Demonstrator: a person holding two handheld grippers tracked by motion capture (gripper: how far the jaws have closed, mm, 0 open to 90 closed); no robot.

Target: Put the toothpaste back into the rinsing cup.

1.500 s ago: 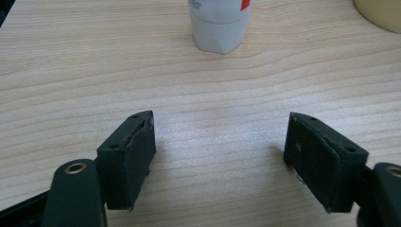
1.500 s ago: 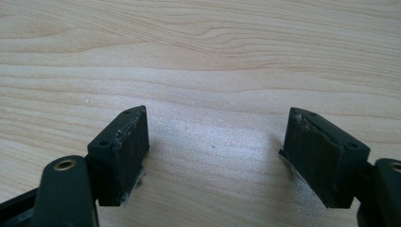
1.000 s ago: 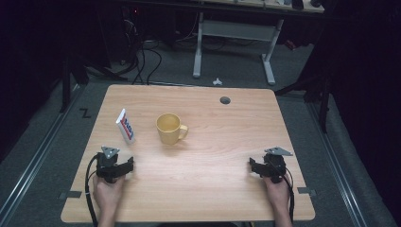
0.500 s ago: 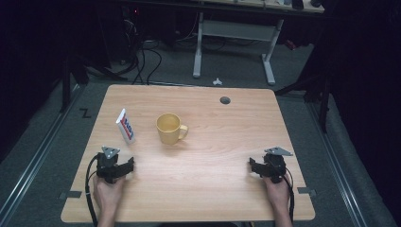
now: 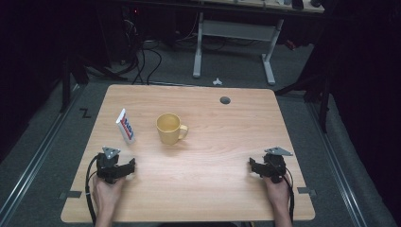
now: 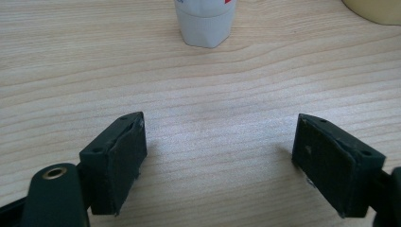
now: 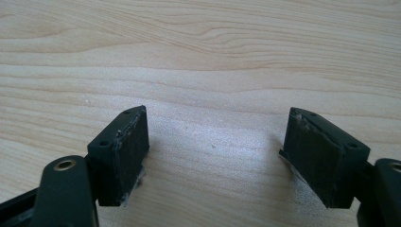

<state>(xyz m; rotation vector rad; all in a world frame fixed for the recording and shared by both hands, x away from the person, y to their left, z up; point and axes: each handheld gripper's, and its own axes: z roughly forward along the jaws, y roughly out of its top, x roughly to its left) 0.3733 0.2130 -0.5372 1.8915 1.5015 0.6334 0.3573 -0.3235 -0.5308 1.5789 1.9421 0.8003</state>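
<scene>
A yellow mug (image 5: 169, 128) stands on the wooden table (image 5: 213, 189), its handle to the right; its base edge shows in the left gripper view (image 6: 376, 9). A white tube (image 5: 126, 125) with red and blue print stands on its cap (image 6: 204, 23) left of the mug. My left gripper (image 5: 128, 166) rests near the front left, jaws wide apart (image 6: 220, 137) over bare wood. They have just been opening, with nothing between them. My right gripper (image 5: 253, 166) lies at the front right, open (image 7: 217, 132), nothing between its pads.
A dark round cable hole (image 5: 225, 100) sits near the table's far edge. Beyond the table are a white desk frame (image 5: 234, 35), cables (image 5: 142, 56) on the grey floor and a small white object (image 5: 217, 82).
</scene>
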